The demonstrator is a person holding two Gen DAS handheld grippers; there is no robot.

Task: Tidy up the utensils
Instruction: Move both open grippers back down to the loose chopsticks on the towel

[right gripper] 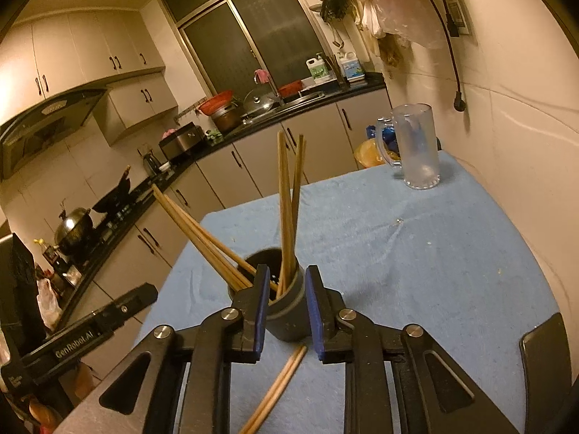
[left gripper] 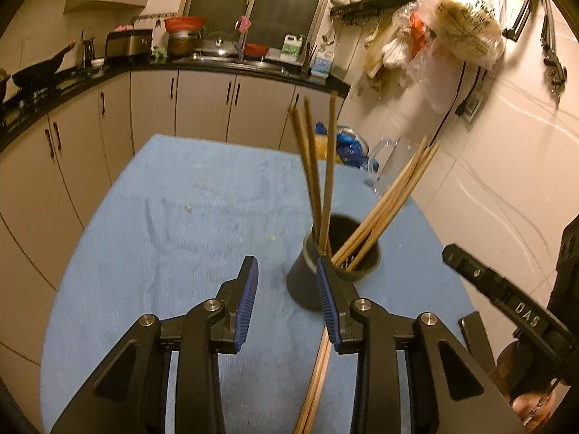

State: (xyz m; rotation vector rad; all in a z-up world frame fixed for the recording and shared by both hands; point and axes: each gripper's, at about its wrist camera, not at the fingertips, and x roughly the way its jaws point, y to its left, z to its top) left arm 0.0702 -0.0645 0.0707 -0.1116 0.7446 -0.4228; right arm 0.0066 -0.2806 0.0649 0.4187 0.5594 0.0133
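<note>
Dimly lit kitchen, blue cloth covering the table.

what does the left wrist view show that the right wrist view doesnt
Only the left wrist view: the open left tongs and a wall hook rail.

Only the right wrist view: the open right tongs, the whole clear mug and the range hood.

Both: the dark holder with upright chopsticks, loose chopsticks on the blue cloth.

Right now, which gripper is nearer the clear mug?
Right. The right gripper sits at the chopstick holder, the mug far ahead; the left gripper sits further left.
</note>
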